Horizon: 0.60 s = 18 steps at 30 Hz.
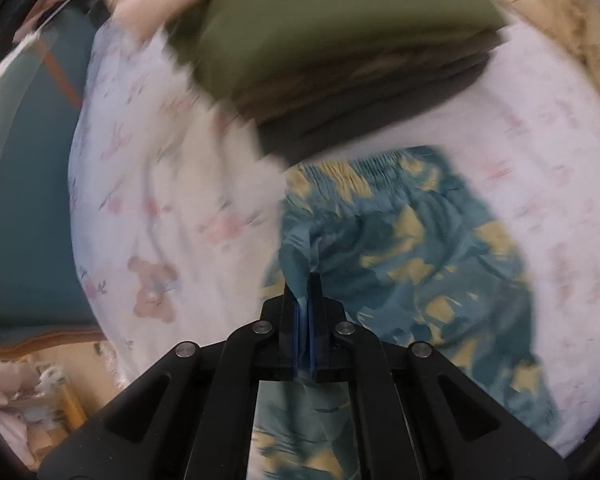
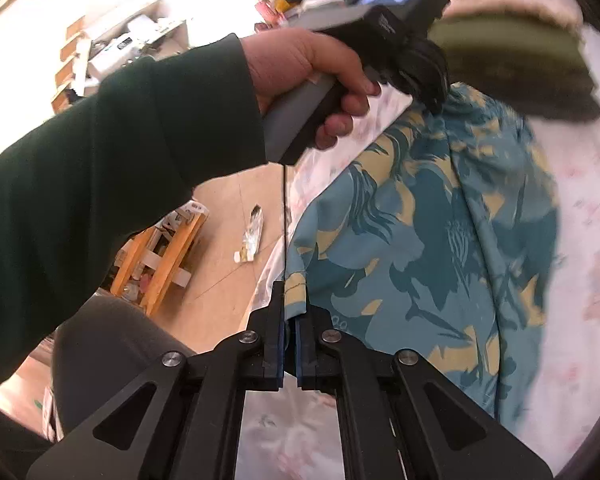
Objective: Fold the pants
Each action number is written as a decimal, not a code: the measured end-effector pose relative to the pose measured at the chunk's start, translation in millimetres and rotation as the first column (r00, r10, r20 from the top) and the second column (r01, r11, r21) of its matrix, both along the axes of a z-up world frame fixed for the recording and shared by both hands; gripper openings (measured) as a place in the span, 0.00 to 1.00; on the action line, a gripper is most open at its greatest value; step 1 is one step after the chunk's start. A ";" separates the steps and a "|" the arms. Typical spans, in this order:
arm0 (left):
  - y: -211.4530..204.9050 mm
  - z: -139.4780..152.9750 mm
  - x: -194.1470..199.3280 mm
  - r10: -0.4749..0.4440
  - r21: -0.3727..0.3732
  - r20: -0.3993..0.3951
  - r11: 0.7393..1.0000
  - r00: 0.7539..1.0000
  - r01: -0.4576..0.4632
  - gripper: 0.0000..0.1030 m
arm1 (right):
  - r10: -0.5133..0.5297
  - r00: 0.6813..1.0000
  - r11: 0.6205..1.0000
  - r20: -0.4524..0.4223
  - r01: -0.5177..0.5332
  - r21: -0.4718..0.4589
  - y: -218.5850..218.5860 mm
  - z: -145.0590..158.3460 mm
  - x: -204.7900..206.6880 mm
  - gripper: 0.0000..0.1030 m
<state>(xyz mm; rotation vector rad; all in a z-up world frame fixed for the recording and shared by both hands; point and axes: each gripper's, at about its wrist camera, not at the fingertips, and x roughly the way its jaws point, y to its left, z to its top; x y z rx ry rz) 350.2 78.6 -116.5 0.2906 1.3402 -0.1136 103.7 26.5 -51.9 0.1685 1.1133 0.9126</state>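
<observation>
Both grippers (image 1: 305,280) (image 2: 290,286) seemingly clamped on pants (image 1: 420,256) edges.

Pants (image 2: 420,240): thin printed cloth, matt. Left tongs (image 1: 309,284), right tongs (image 2: 290,300): matt black plastic.

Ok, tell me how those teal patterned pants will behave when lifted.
Probably floppy: the pants drape in soft folds from both pinches. Likely light, since the thin cloth bunches between the left gripper tips. The right gripper holds only an edge, which may slip.

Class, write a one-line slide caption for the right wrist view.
Right gripper pinches the hem of teal-and-yellow patterned pants spread on a floral bedsheet.
</observation>
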 end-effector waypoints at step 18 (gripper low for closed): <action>147.0 62.8 -122.0 0.365 -0.355 0.067 0.879 0.929 -0.320 0.86 | 0.026 1.000 0.993 0.008 -0.025 -0.111 79.2 -26.0 -26.4 0.03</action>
